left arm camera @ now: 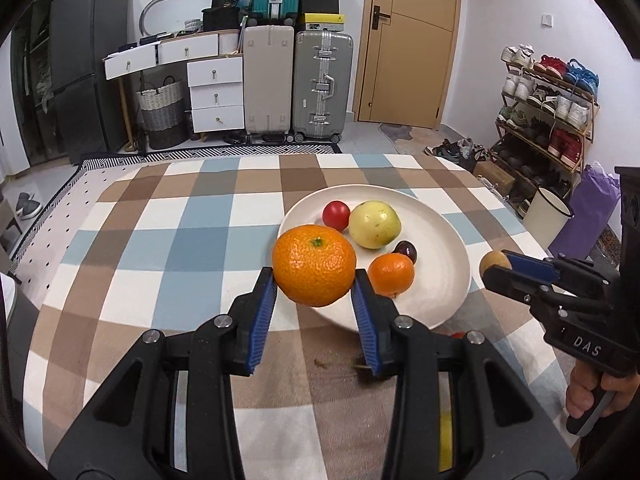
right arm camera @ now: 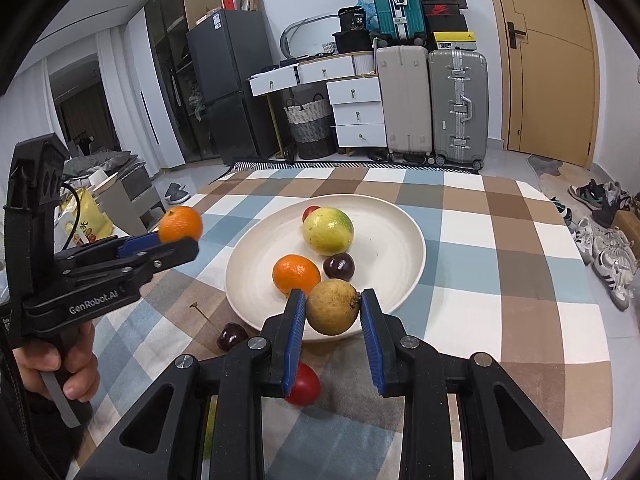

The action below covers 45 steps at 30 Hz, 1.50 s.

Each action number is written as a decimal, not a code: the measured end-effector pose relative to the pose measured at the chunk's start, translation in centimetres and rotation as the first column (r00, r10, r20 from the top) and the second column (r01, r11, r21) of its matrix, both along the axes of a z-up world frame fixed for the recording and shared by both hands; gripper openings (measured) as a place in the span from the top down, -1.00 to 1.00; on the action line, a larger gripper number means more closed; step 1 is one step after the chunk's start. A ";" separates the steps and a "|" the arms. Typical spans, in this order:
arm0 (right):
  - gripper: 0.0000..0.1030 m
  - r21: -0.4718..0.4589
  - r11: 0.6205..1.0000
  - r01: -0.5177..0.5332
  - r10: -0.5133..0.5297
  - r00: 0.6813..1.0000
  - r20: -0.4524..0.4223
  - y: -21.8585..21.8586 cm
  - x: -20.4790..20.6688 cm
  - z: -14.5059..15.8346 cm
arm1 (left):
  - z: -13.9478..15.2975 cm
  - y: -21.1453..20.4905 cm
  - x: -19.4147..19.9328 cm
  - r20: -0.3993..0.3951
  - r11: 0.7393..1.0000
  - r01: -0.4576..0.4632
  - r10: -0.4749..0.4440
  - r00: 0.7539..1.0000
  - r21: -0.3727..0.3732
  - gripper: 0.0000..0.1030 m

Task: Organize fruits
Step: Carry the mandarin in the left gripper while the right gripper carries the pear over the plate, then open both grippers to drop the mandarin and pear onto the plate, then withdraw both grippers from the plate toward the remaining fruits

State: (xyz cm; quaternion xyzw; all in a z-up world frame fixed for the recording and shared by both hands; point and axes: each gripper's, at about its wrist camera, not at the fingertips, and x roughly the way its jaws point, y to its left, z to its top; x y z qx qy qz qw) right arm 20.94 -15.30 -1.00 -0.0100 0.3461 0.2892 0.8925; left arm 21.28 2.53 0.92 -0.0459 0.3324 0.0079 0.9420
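My left gripper [left arm camera: 315, 280] is shut on a large orange [left arm camera: 314, 265], held above the near left rim of the white plate [left arm camera: 444, 292]. My right gripper [right arm camera: 331, 306] is shut on a small brown fruit [right arm camera: 333, 307] over the plate's [right arm camera: 400, 240] near rim. On the plate lie a yellow-green apple [left arm camera: 374, 224], a red tomato [left arm camera: 336, 215], a small orange [left arm camera: 391, 275] and a dark plum [left arm camera: 405, 251]. In the right wrist view the left gripper [right arm camera: 176, 240] hangs at the left with its orange [right arm camera: 180, 224].
On the checked tablecloth [right arm camera: 500, 272] near the plate lie a dark cherry [right arm camera: 231, 336] with a stem and a red tomato [right arm camera: 305, 389] under my right gripper. Suitcases [left arm camera: 296, 84], white drawers [left arm camera: 216, 92] and a shoe rack [left arm camera: 548, 112] stand beyond the table.
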 end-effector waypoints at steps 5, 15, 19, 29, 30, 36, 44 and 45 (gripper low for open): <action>0.45 -0.011 1.000 0.007 -0.007 1.000 -0.002 1.2 0.6 -0.6 | -0.9 -0.6 1.7 -0.010 1.000 0.021 -0.021 1.000 0.000 0.31; -0.02 -0.005 0.999 0.046 -0.046 0.999 -0.014 1.6 1.5 -1.8 | -2.4 -1.4 2.9 -0.039 0.999 0.043 -0.042 0.998 0.012 0.31; -0.10 -0.017 0.998 0.055 -0.054 0.998 0.016 1.1 0.9 -1.3 | -2.2 -1.6 2.7 -0.030 0.999 0.045 -0.045 0.999 0.022 0.27; -0.76 -0.016 0.997 0.074 -0.073 0.996 0.049 -0.2 -0.1 -0.2 | -1.3 -1.1 1.0 0.014 1.000 0.016 -0.017 1.000 0.021 -0.65; -0.84 -0.022 0.997 0.078 -0.077 0.996 0.047 -0.2 -0.1 -0.2 | -1.2 -0.9 1.0 0.009 1.000 0.015 -0.015 1.000 0.014 -0.67; -0.98 -0.041 0.994 0.101 -0.099 0.994 0.048 -0.5 -0.4 -0.3 | -0.7 -0.2 -0.1 0.006 1.000 -0.008 0.008 1.000 -0.014 -0.84; -0.99 -0.038 0.993 0.110 -0.108 0.993 0.053 -1.2 -0.7 -0.2 | -0.1 -0.2 -1.5 0.040 1.000 -0.019 0.019 0.999 0.001 -0.97; -0.99 -0.036 0.993 0.111 -0.109 0.993 0.050 -1.3 -0.8 -0.2 | -0.1 -0.1 -1.7 0.035 1.000 -0.019 0.019 0.999 0.000 -0.97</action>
